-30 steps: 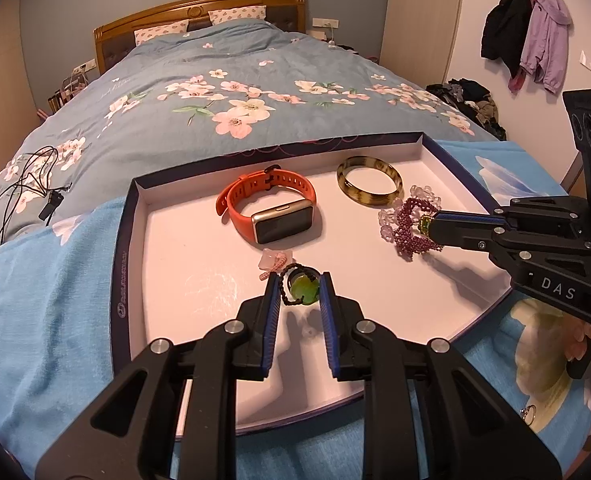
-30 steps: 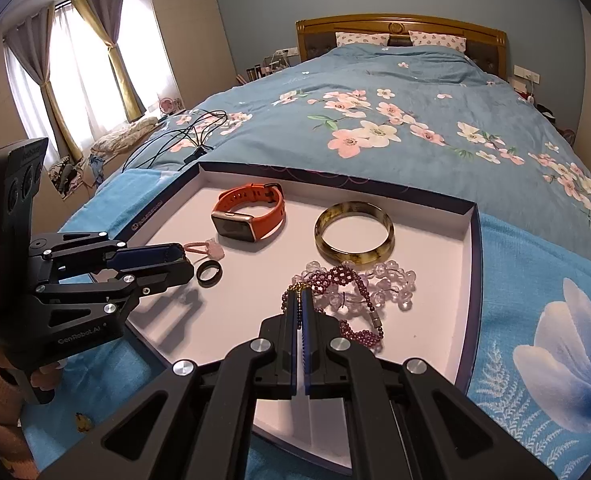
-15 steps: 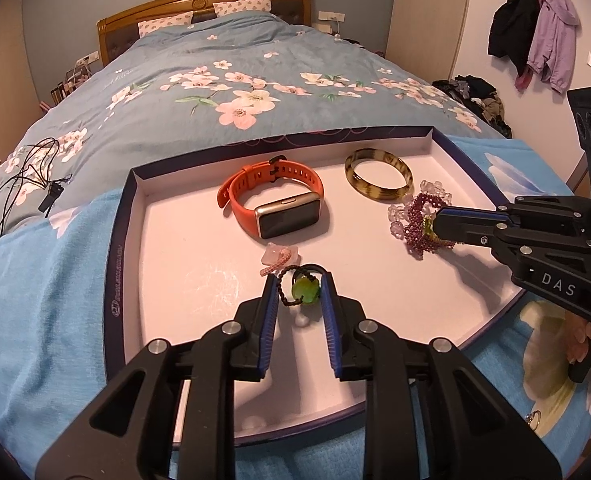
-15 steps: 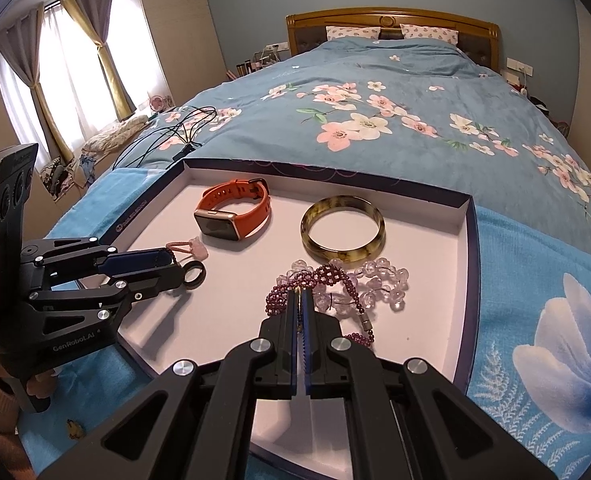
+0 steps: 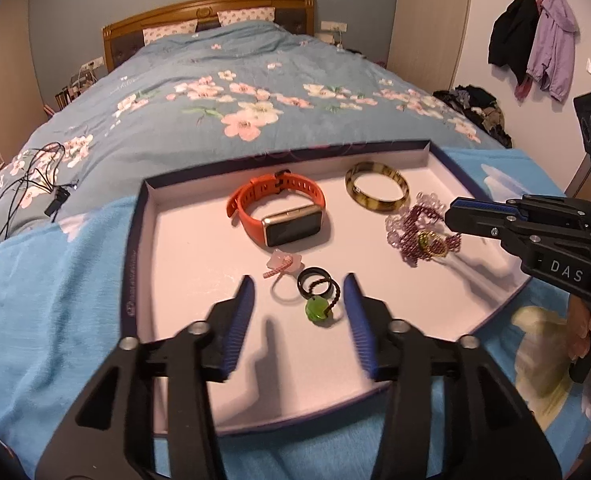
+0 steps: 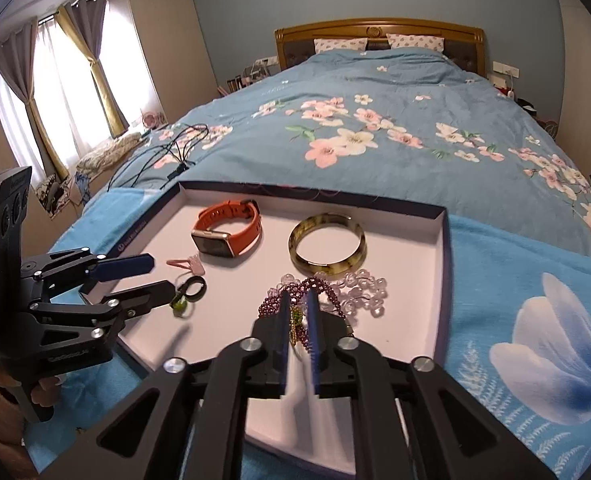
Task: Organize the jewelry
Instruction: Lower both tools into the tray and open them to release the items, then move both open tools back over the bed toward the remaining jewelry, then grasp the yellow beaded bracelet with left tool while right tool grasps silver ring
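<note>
Left tool (image 5: 298, 300) is spread wide above the green-pendant cord (image 5: 319, 300) lying released in the tray (image 5: 135, 256); right tool (image 6: 298, 312), slightly parted, straddles limp, light purple beads (image 6: 295, 296), best pinched at bunched strands.

The left gripper (image 5: 298, 280) is hovering with its jaws spread wide over the tray (image 5: 135, 248), flanking a green pendant ring (image 5: 316, 306) and a black ring (image 5: 314, 278) that are lying free on the white floor. A pink charm (image 5: 283, 263) is sitting just behind them, near the orange watch (image 5: 279, 210). The right gripper (image 5: 453, 216) is reaching in beside the purple beads (image 5: 419, 236).
</note>
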A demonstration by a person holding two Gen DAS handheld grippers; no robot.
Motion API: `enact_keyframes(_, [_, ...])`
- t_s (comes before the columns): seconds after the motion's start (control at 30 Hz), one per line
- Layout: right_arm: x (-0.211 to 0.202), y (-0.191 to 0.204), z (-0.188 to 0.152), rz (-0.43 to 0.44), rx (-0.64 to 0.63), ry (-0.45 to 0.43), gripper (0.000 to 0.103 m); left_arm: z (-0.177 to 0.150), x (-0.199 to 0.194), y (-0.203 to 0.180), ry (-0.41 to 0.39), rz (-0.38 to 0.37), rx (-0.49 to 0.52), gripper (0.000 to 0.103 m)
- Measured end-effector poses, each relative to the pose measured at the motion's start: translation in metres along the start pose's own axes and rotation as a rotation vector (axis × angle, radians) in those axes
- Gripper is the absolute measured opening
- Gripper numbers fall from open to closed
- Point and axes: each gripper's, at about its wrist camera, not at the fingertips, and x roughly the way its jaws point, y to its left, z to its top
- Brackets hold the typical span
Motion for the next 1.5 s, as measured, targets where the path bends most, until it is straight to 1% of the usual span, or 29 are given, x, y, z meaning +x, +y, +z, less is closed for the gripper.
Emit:
enact_keyframes(0.1, [-0.014,0.003,-0.004,0.01,-0.003,-0.022,0.011,-0.002,-0.018,0.0,-0.034,0.006,0.014,0.049])
enact_keyframes(0.13, [-0.019,0.004,-0.006,0.013,-0.005,-0.029,0.012,-0.003,-0.026,0.0,-0.049,0.008,0.021,0.05])
enact_keyframes(0.17, [-0.023,0.005,-0.007,0.016,-0.005,-0.034,0.017,-0.005,-0.033,0.0,-0.061,0.011,0.026,0.05])
enact_keyframes(0.23, [-0.032,0.008,-0.011,0.02,-0.01,-0.046,0.023,-0.01,-0.048,0.0,-0.085,0.007,0.04,0.055])
enact_keyframes(0.33, [-0.048,0.014,-0.022,0.024,-0.024,-0.061,0.024,-0.022,-0.068,0.001,-0.108,0.008,0.048,0.059])
enact_keyframes(0.4, [-0.056,0.017,-0.03,0.032,-0.029,-0.064,0.026,-0.032,-0.081,0.006,-0.12,0.008,0.042,0.059])
enact_keyframes(0.43, [-0.06,0.018,-0.035,0.035,-0.031,-0.064,0.029,-0.04,-0.088,0.009,-0.119,-0.003,0.038,0.059])
enact_keyframes(0.6, [-0.073,0.024,-0.067,0.05,-0.033,-0.03,0.029,-0.073,-0.106,0.009,-0.092,-0.027,0.064,0.059])
enact_keyframes(0.63, [-0.076,0.024,-0.075,0.066,-0.025,-0.015,0.03,-0.08,-0.109,0.008,-0.084,-0.036,0.072,0.06])
enact_keyframes(0.7, [-0.079,0.026,-0.086,0.064,-0.021,-0.002,0.03,-0.093,-0.113,0.006,-0.07,-0.06,0.071,0.06])
enact_keyframes(0.87, [-0.084,0.029,-0.113,0.067,-0.005,0.048,0.03,-0.121,-0.119,-0.007,-0.029,-0.126,0.091,0.06])
enact_keyframes(0.97, [-0.085,0.034,-0.123,0.069,-0.012,0.067,0.03,-0.133,-0.118,-0.017,-0.006,-0.139,0.121,0.06])
enact_keyframes(1.13, [-0.084,0.044,-0.13,0.064,-0.034,0.08,0.03,-0.142,-0.116,-0.027,0.021,-0.156,0.14,0.06])
enact_keyframes(1.3, [-0.08,0.056,-0.135,0.052,-0.068,0.092,0.03,-0.141,-0.113,-0.033,0.031,-0.154,0.144,0.06])
enact_keyframes(1.4, [-0.08,0.062,-0.136,0.032,-0.093,0.09,0.034,-0.141,-0.11,-0.033,0.039,-0.149,0.136,0.059])
enact_keyframes(1.5, [-0.079,0.065,-0.137,0.023,-0.101,0.087,0.035,-0.14,-0.108,-0.034,0.048,-0.146,0.131,0.056])
